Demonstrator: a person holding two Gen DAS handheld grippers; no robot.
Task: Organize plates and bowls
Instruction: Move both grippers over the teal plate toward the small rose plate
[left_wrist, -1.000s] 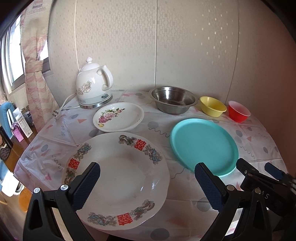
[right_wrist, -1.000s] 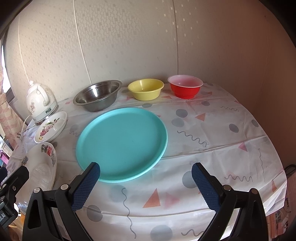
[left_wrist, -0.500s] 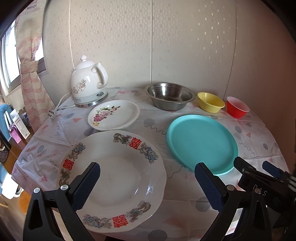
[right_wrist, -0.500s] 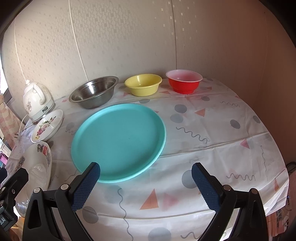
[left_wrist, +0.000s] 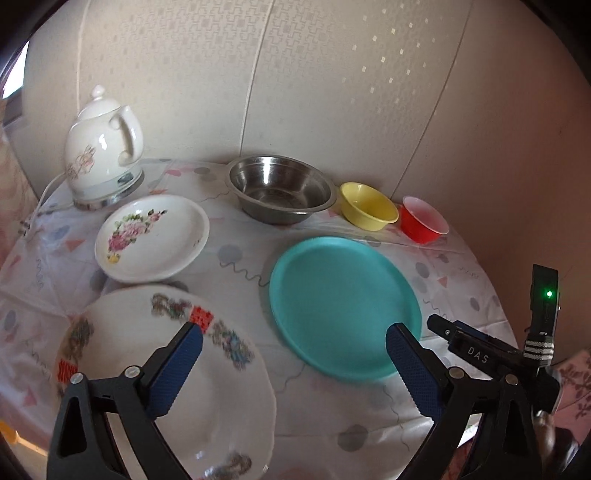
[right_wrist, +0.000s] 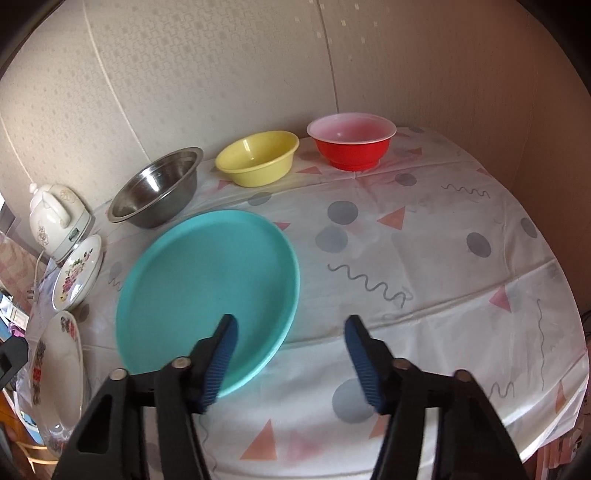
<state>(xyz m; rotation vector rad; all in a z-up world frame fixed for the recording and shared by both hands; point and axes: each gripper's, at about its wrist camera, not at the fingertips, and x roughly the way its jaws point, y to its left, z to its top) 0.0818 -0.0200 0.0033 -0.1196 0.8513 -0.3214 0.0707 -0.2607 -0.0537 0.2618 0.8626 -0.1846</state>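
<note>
- Left hand-held gripper (left_wrist: 294, 343): jaws wide, closing slightly, holding nothing, over the big white plate's (left_wrist: 162, 387) rim.
- Right hand-held gripper (right_wrist: 290, 330): jaws closing, empty, over the teal plate's (right_wrist: 207, 291) near edge.
- Bare bench (right_wrist: 443, 280) lies right of it.

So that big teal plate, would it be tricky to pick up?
Probably a little. The teal plate lies flat on the tablecloth, so its low rim offers little to pinch. It looks like smooth plastic: likely light, stiff, perhaps slippery, and hardly fragile.

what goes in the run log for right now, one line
left tongs: closing, empty | right tongs: closing, empty, over teal plate | bowls: unstacked
</note>
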